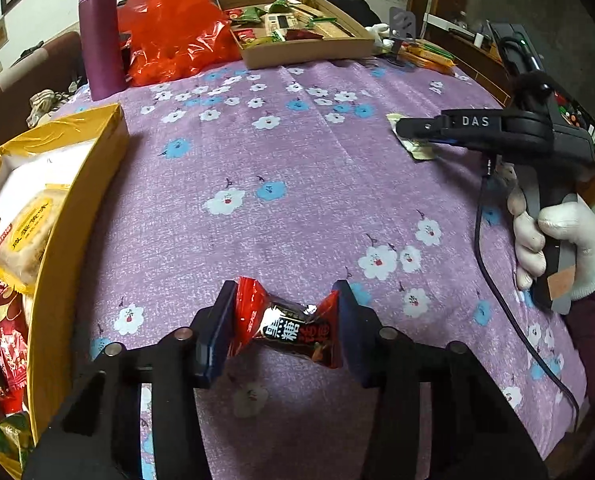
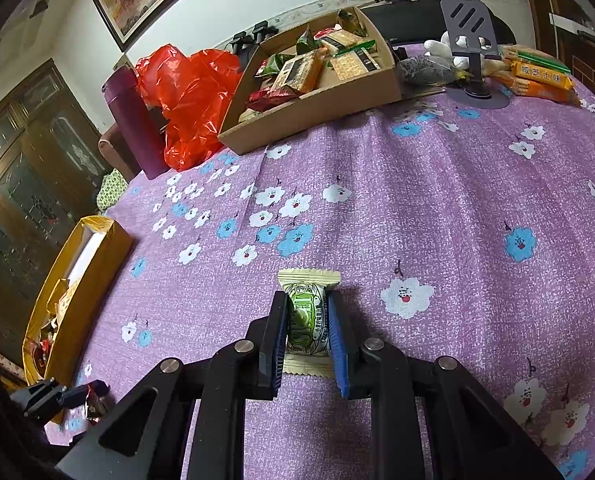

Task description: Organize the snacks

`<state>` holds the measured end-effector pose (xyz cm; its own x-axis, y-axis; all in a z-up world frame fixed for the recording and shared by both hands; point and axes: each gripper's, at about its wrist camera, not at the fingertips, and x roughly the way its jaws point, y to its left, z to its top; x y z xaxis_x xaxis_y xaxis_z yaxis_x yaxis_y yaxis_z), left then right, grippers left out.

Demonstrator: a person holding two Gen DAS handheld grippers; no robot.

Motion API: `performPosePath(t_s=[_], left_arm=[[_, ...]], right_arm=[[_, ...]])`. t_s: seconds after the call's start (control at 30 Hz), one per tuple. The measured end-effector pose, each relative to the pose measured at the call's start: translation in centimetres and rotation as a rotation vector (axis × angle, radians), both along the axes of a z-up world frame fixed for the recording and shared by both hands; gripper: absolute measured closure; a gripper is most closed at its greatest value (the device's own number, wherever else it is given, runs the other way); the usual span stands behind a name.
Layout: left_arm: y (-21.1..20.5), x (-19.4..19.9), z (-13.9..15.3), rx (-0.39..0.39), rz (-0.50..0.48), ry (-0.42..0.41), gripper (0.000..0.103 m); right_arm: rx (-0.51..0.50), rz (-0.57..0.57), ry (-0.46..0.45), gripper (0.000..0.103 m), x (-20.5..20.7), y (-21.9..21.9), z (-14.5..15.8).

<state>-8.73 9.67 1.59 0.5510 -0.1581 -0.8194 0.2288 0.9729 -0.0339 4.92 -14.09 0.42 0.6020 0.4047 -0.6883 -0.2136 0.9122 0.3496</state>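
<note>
left gripper (image 1: 285,320): black two-finger claw with dark blue pads, clamped across a red-and-black twist-wrapped candy (image 1: 287,326). the wrapper's flared red ends press against both pads; candy sits near the table edge, just over the purple floral tablecloth (image 1: 297,168), whether touching the cloth i cannot tell.

right gripper (image 2: 307,328): black claw, blue pad on one finger, closed tight on a small cream-and-green sealed snack packet (image 2: 306,312). packet upright between the pads, its crimped top edge sticking out past the fingertips, low over the cloth. from the left wrist view the same gripper shows side-on, held by a white-gloved hand (image 1: 553,248).

yellow open cardboard box (image 1: 77,208) at the left edge of the table, just beside the left gripper; holds a pale square pastry pack (image 1: 27,236) and red-wrapped sweets (image 1: 5,340).

far side: shallow brown cardboard tray (image 2: 317,108) filled with mixed snack packs; crumpled red plastic bag (image 2: 189,92) beside it; tall purple flask (image 2: 131,120) upright next to the bag. grey phone stand (image 2: 471,28) and orange biscuit packs (image 2: 537,78) at the far right.
</note>
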Motion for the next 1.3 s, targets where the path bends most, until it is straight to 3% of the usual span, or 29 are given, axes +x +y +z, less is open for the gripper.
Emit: performPosePath(t_s=[0.3,0.43,0.6,0.87,1.17,1.3], left_arm=[[2.1,-0.7,2.0,-0.109,0.034,-0.05,0.063],[5.3,-1.2,3.9,-0.156,0.106,-0.099,0.063],[11.1,-2.4,6.4,-0.152,0.234,-0.179,0.063],[20.6,-3.4,6.8,-0.181,0.422,-0.2,0.062],[25.4,-3.3,5.3,-0.243,0.514,-0.184,0.061],[26.7,-3.8,4.7,-0.305,0.55,-0.178,0.053]], right_arm=[[-0.076,0.03,-0.08,0.084,-1.4,1.5,1.0],[-0.056,0.061,-0.095,0.084,-2.1,2.3,1.5],[-0.023,0.107,-0.079,0.084,-3.0,4.1,2.7],[0.042,0.284,-0.031,0.085,-4.0,12.9,5.3],[0.095,0.441,0.027,0.085,-4.0,24.0,6.2],[0.085,0.495,0.039,0.085,-4.6,27.8,5.8]])
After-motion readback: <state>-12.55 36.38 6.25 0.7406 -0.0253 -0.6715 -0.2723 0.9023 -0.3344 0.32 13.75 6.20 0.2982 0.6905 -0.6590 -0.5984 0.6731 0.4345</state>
